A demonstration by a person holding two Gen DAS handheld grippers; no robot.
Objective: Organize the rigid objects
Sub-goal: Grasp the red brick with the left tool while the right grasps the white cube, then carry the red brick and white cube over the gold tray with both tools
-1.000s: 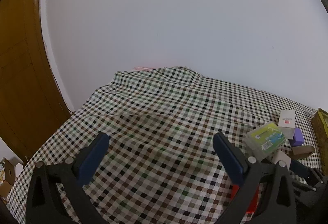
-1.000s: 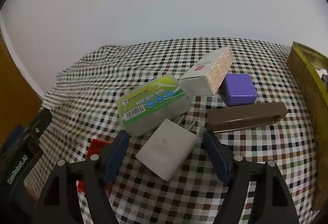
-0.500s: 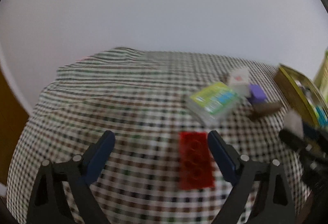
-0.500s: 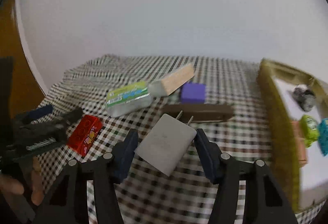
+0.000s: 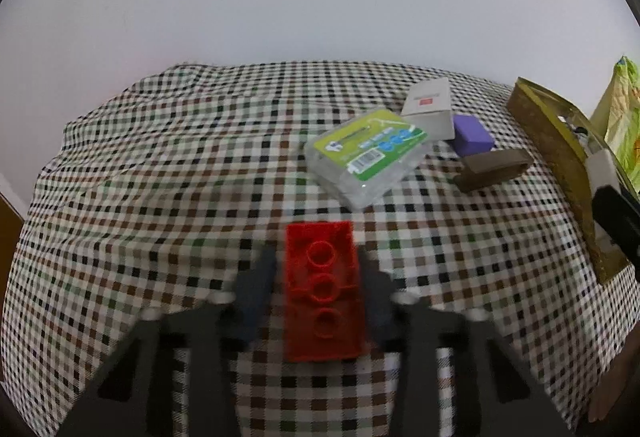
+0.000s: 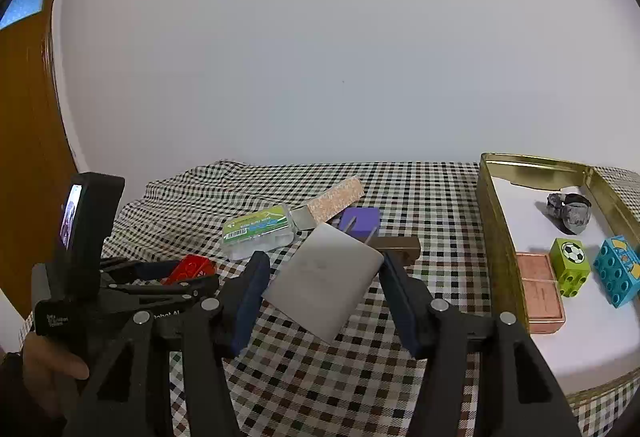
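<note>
A red studded brick (image 5: 322,293) lies on the checked cloth, and my left gripper (image 5: 316,257) is shut on it, one finger on each long side. From the right wrist view the same brick (image 6: 192,267) shows in that gripper's black jaws, low over the cloth. My right gripper (image 6: 324,261) is shut on a white plug charger (image 6: 324,281), held tilted above the cloth with its two prongs pointing away. An open gold tin (image 6: 494,237) stands to its right.
Behind the brick lie a clear box with a green label (image 5: 366,153), a white carton (image 5: 430,109), a purple block (image 5: 472,135) and a brown bar (image 5: 494,169). The tin holds a green football brick (image 6: 570,267), a blue brick (image 6: 618,277), a pink box (image 6: 540,289) and a grey lump (image 6: 570,211).
The left gripper swung right and down over the red brick and shut on it. The right gripper shut on the charger, lifted it off the cloth and carried it toward the tin.
</note>
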